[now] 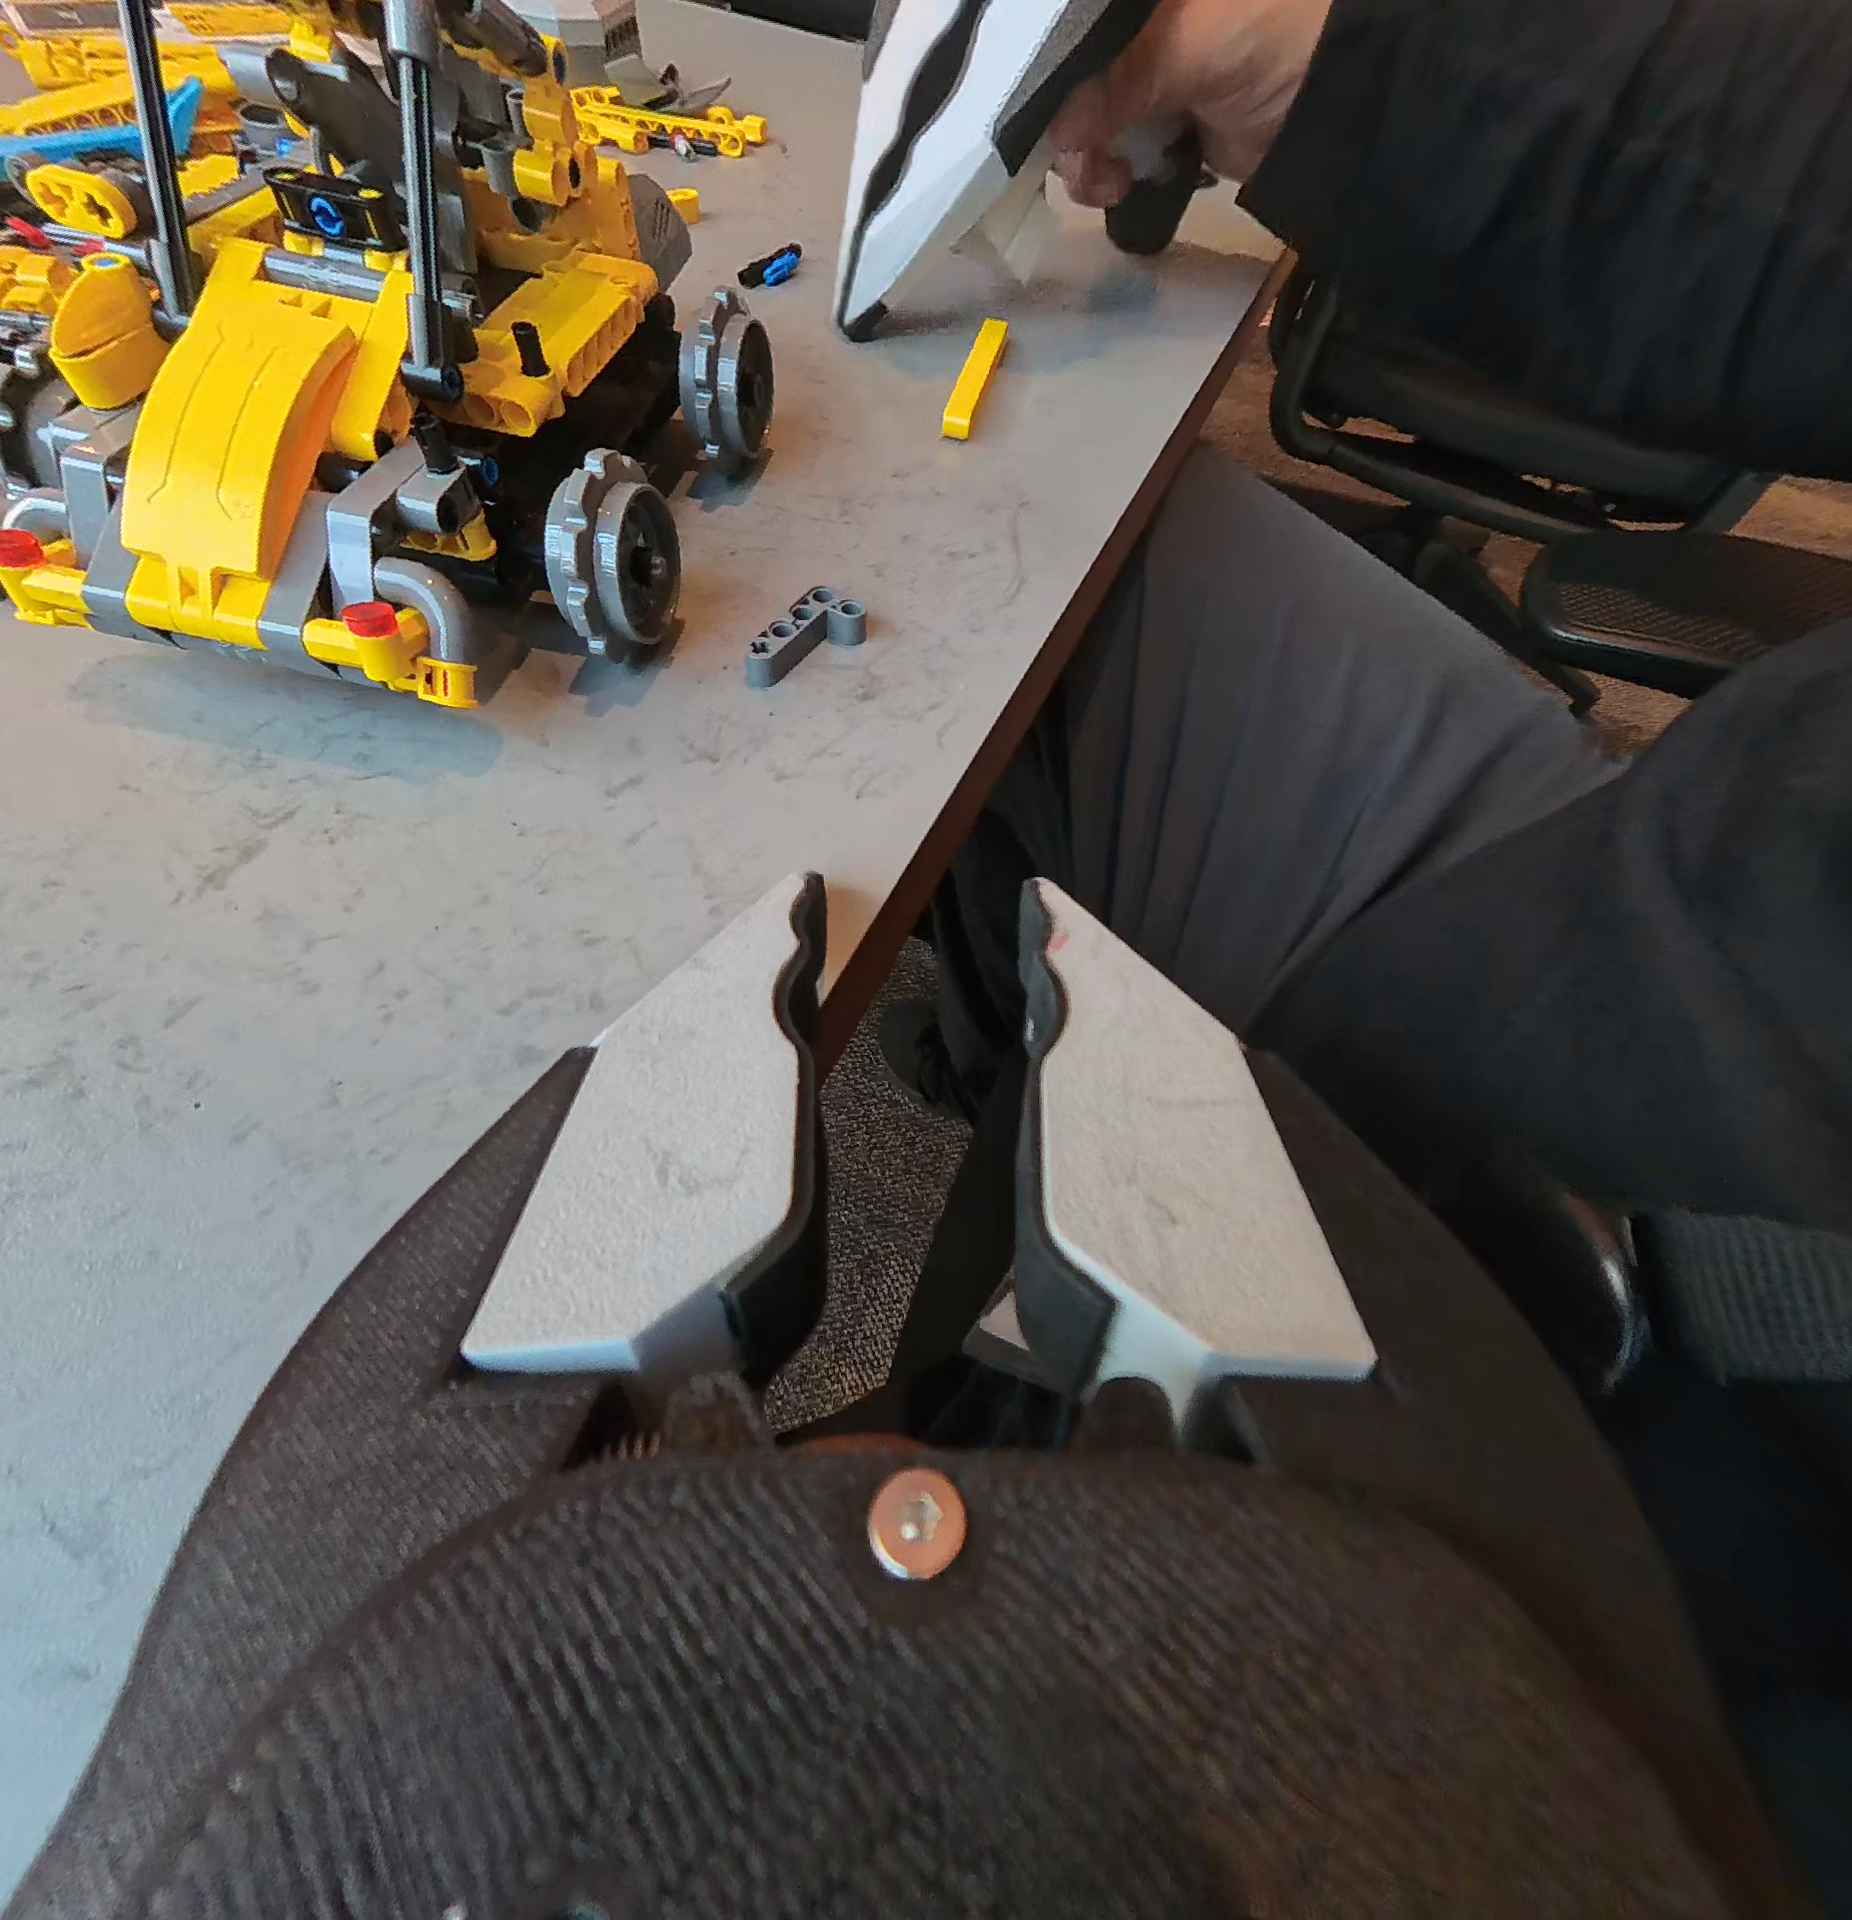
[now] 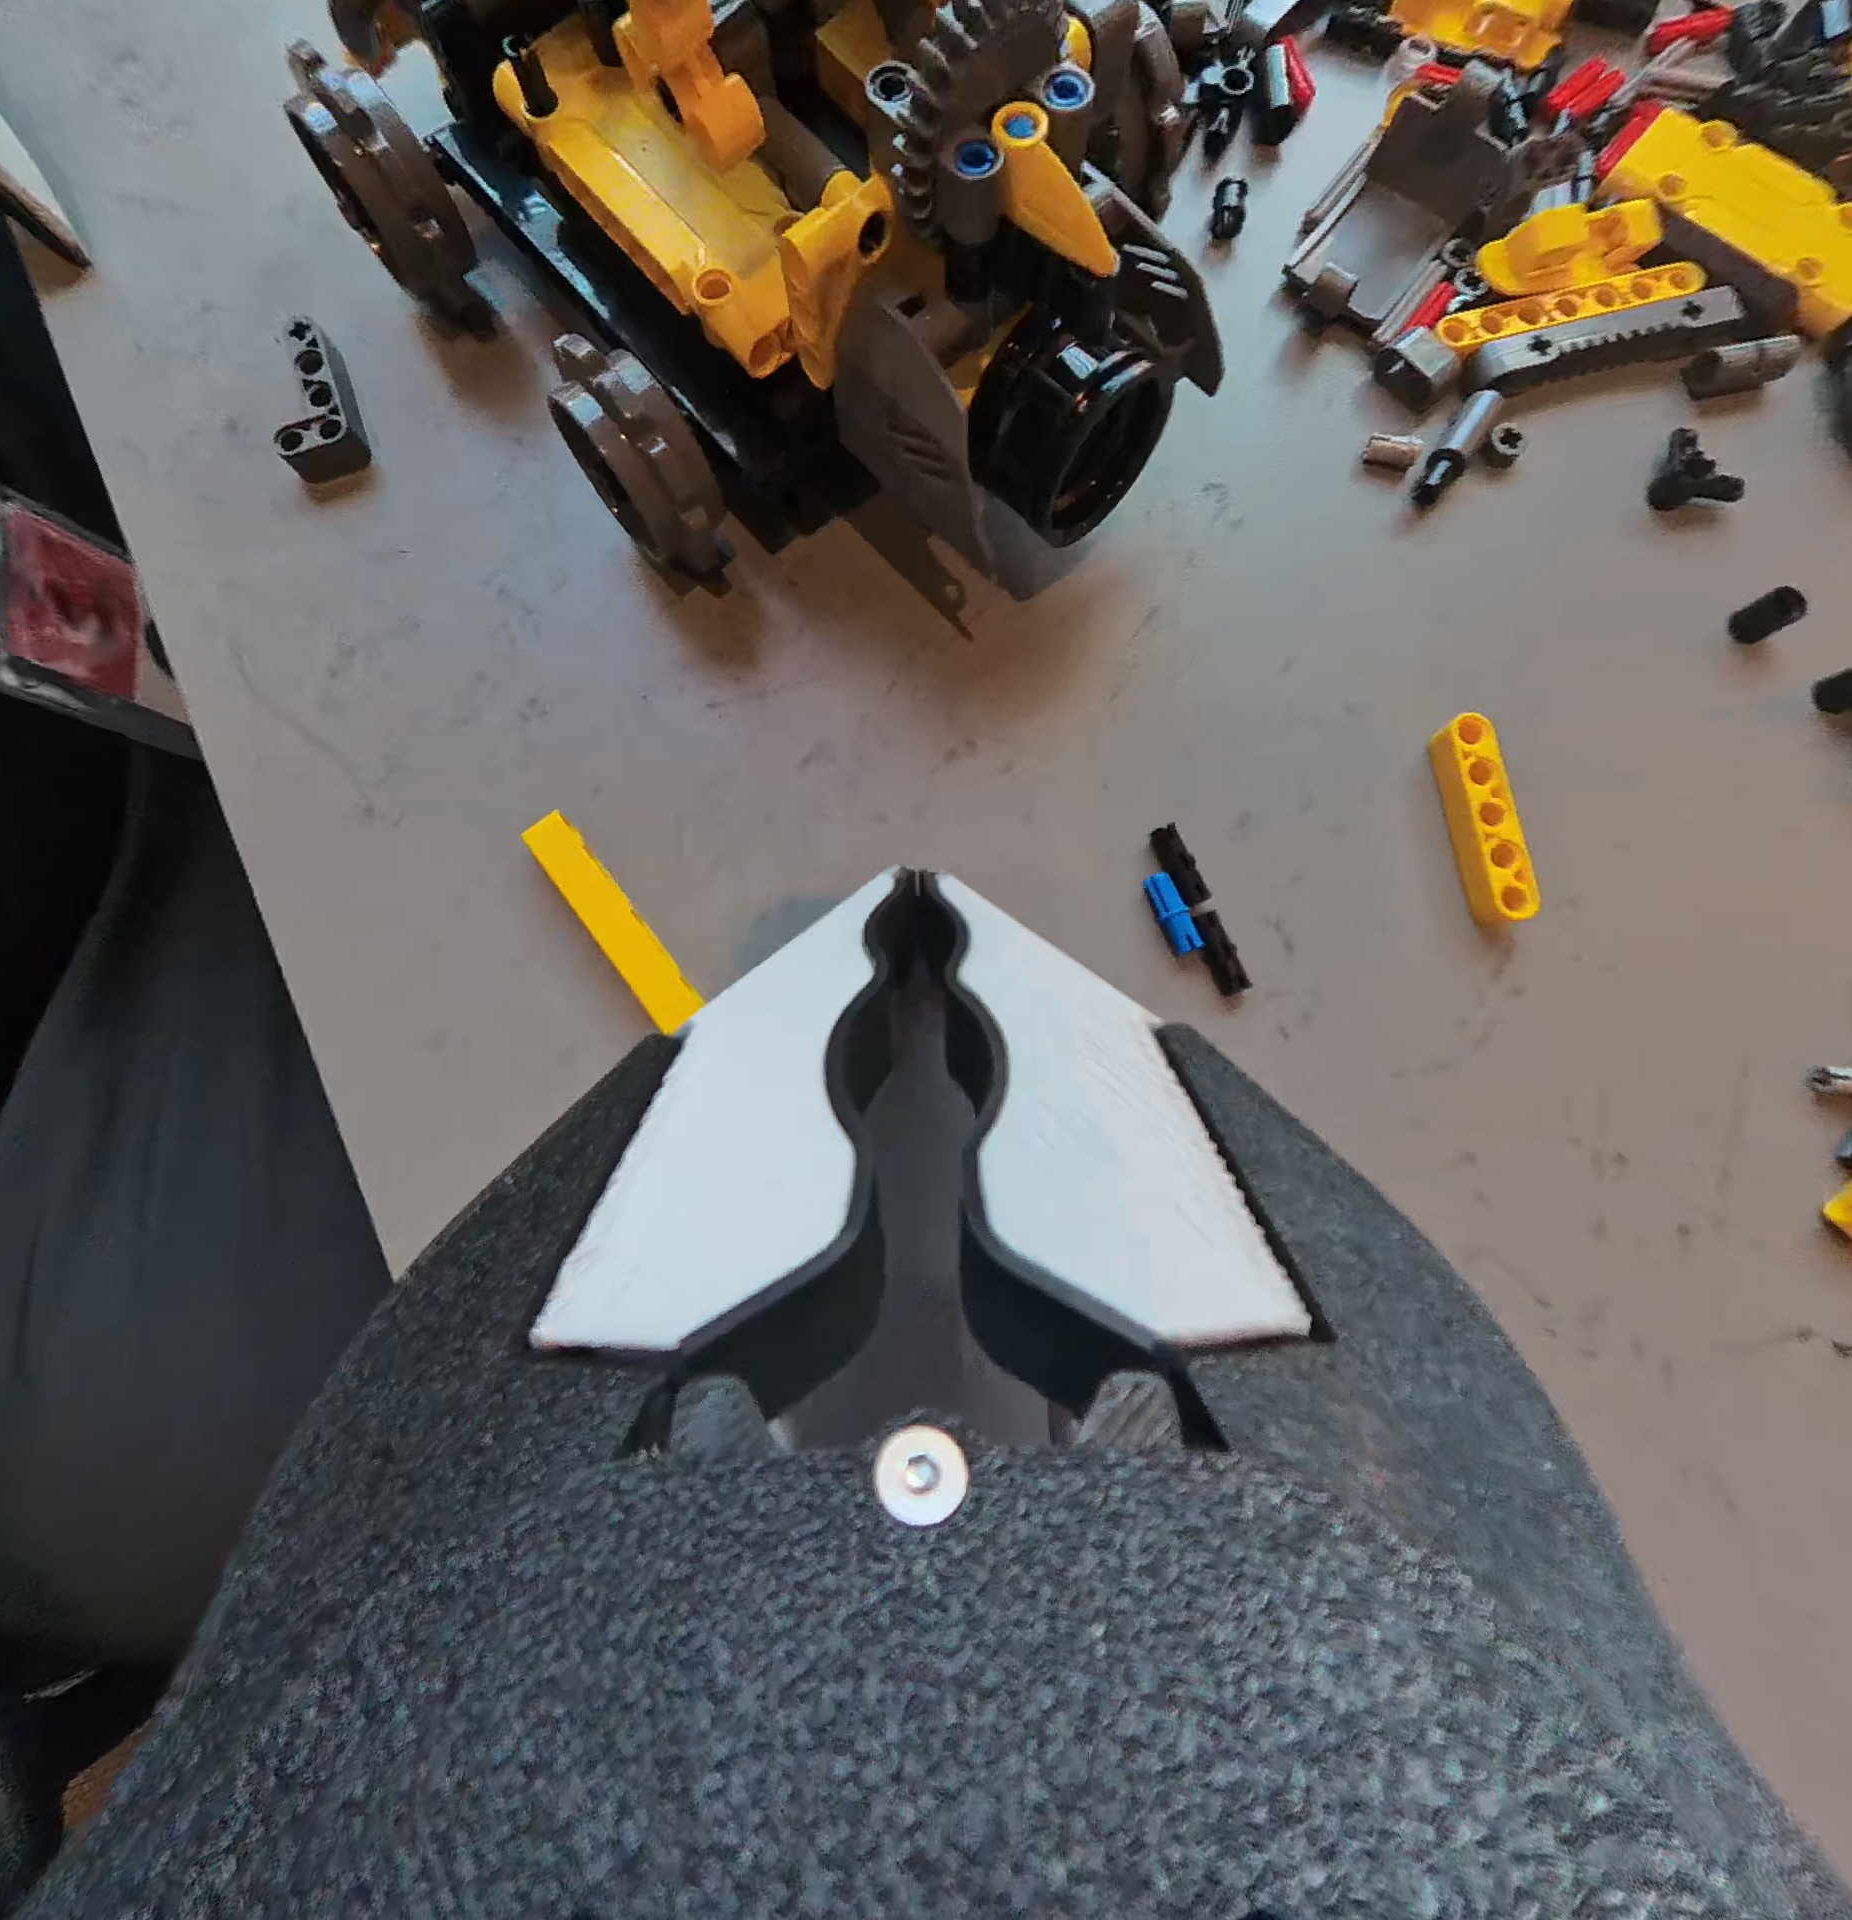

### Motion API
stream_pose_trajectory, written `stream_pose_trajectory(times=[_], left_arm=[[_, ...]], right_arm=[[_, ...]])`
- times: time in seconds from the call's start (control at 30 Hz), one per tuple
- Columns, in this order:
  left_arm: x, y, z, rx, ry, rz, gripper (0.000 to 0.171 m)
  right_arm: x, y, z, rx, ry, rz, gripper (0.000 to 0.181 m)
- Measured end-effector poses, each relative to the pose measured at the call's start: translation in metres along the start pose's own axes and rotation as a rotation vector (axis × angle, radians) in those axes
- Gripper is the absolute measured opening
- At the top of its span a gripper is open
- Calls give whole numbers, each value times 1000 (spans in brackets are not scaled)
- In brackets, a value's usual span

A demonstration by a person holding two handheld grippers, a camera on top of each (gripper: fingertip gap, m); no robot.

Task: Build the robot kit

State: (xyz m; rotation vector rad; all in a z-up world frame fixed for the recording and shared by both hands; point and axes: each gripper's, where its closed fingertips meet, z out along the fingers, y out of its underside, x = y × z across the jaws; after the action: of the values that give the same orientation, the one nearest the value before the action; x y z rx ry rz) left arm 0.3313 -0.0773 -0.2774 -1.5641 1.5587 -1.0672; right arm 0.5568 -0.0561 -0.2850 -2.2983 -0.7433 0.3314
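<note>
Yellow strip [image 2: 600,914] near table's [image 2: 901,727] near edge: one end hidden under the right tongs [image 2: 914,878]. Toy vehicle [image 2: 797,260] cut off by pic's top edge. Loose-parts pile [image 2: 1628,239] at far right runs off frame; small bits too tiny to ID.

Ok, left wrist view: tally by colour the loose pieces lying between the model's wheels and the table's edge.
Yellow: 1, the flat bar
Grey: 1, the L-shaped beam
Blue and black: 1, the pin
Total: 3
</note>
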Motion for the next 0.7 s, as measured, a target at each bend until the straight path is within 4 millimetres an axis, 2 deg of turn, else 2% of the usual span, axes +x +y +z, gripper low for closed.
stream_pose_trajectory(times=[0.13,0.4,0.7], left_arm=[[1,0,-1,-3,8,1,34],[3,-4,-8,20,41,-7,34],[-2,-7,-13,37,52,-38,35]], right_arm=[[4,0,-1,11,-12,52,7],[6,-3,0,36,2,78,7],[19,-8,-18,163,107,137,11]])
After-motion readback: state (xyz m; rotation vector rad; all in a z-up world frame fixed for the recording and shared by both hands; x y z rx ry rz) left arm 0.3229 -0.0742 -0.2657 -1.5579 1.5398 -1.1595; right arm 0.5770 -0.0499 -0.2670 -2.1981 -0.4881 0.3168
